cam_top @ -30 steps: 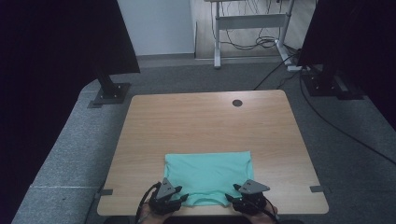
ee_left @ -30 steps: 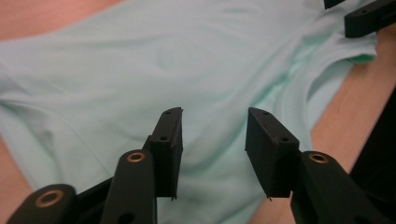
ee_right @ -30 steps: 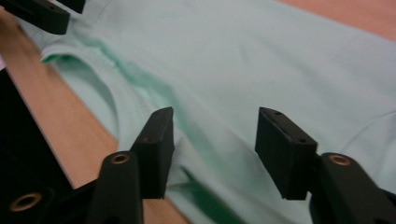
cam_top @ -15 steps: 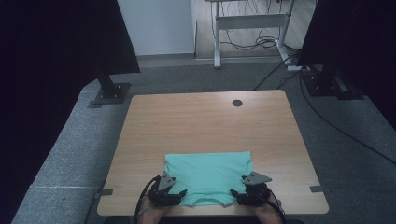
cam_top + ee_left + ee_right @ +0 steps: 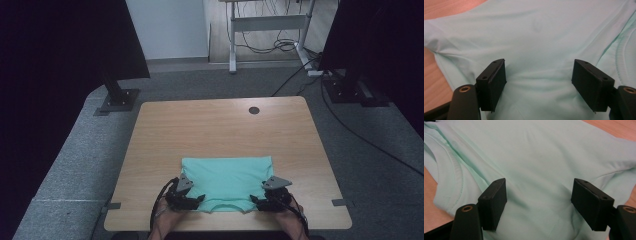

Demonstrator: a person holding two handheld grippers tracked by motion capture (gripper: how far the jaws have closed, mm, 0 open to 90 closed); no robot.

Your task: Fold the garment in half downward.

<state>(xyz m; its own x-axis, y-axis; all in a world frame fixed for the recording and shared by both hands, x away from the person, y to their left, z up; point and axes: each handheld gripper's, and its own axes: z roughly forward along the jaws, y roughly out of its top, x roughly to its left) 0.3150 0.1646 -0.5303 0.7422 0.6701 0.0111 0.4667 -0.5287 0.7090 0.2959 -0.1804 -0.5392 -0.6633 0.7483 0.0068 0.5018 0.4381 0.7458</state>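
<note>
A mint-green T-shirt (image 5: pixel 227 175) lies folded flat near the front edge of the wooden table (image 5: pixel 220 130), its collar (image 5: pixel 227 206) toward the person. My left gripper (image 5: pixel 192 200) rests over its near left corner, my right gripper (image 5: pixel 260 201) over its near right corner. In the left gripper view the left gripper (image 5: pixel 539 82) has its jaws wide apart above the shirt (image 5: pixel 536 37), with the collar seam (image 5: pixel 621 57) to the right. The right gripper (image 5: pixel 539 202) stands likewise over the cloth (image 5: pixel 536 152), with the collar (image 5: pixel 454 175) on the left. Both pairs of jaws have just been opening; the cloth lies under them, unpinched.
A round cable hole (image 5: pixel 254 110) sits near the table's far edge. Black stands rise at the far left (image 5: pixel 117 97) and far right (image 5: pixel 350 90) on grey carpet. A desk frame (image 5: pixel 265 22) with trailing cables stands behind.
Both grippers have shifted a little away from the person, farther onto the shirt's near corners. The shirt lies where it was.
</note>
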